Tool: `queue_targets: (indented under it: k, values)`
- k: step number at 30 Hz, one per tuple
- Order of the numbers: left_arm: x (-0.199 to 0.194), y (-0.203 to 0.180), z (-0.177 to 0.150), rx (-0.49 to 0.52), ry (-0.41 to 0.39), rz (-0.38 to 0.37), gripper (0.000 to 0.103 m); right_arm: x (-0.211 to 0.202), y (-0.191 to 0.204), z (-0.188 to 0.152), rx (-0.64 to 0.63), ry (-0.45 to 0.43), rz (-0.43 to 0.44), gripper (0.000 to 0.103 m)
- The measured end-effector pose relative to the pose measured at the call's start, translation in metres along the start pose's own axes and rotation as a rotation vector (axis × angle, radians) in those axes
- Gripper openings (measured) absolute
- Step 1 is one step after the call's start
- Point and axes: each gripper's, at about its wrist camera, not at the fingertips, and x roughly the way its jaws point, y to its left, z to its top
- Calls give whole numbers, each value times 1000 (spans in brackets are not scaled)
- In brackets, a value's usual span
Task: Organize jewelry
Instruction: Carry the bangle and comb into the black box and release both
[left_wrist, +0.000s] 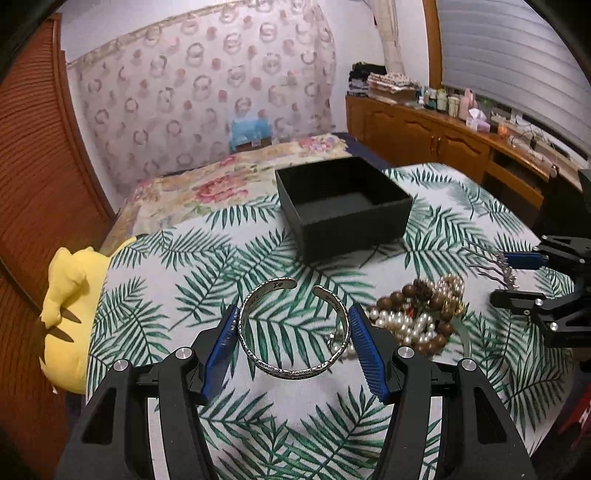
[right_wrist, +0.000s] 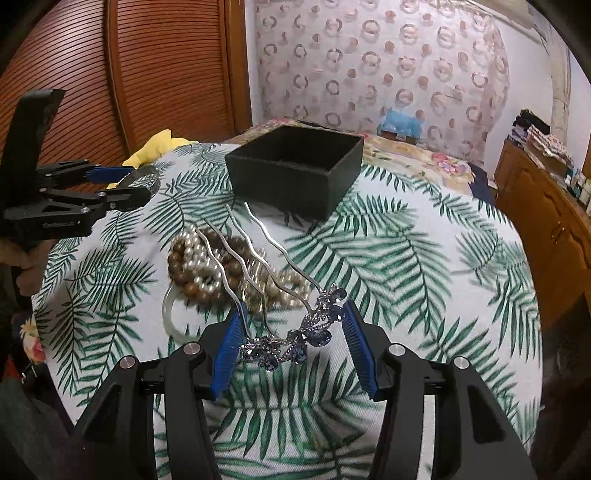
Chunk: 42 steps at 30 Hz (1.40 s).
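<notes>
Box (left_wrist: 343, 206) empty, nothing sorted yet. My left claw (left_wrist: 293, 332) clamps cuff (left_wrist: 291, 328); right claw (right_wrist: 291, 336) grips hairpin (right_wrist: 291, 343). Bead pile (left_wrist: 421, 314) (tangled) waits on counter (left_wrist: 258, 413).

1. The silver cuff bangle (left_wrist: 293, 334) carries engraved lettering around its inner band; I can see that it is script, but no word reads surely.
2. The body of my left claw (right_wrist: 122, 188) bears small pale print on its side, too blurred to read.
</notes>
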Motion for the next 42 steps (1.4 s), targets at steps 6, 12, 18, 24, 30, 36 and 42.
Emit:
queue_targets:
  k: [6,12,18,24,30,36,42]
  values:
    - [-5,6,12,-26,-52,-23,58,12,-1,38,-60,-9,-20,56]
    - [-2,12,30,-40,-86,-30,58,30,-9,80,-68,-17,-30,56]
    - [12,13,49,-45,-95,-63,58,38,-19,109,-72,-24,-68,56]
    - [41,0,74,-23,-90,-83,58,40,-37,121,-51,-21,-90,56]
    - [75,-8,94,-30,-63,-112,58,42,-48,122,-37,-19,-103,56]
    - [98,-14,104,-14,-51,-118,58,43,-56,120,-24,-23,-103,56]
    - [89,-2,104,-47,-82,-120,63,47,-52,125,-36,-24,-100,56]
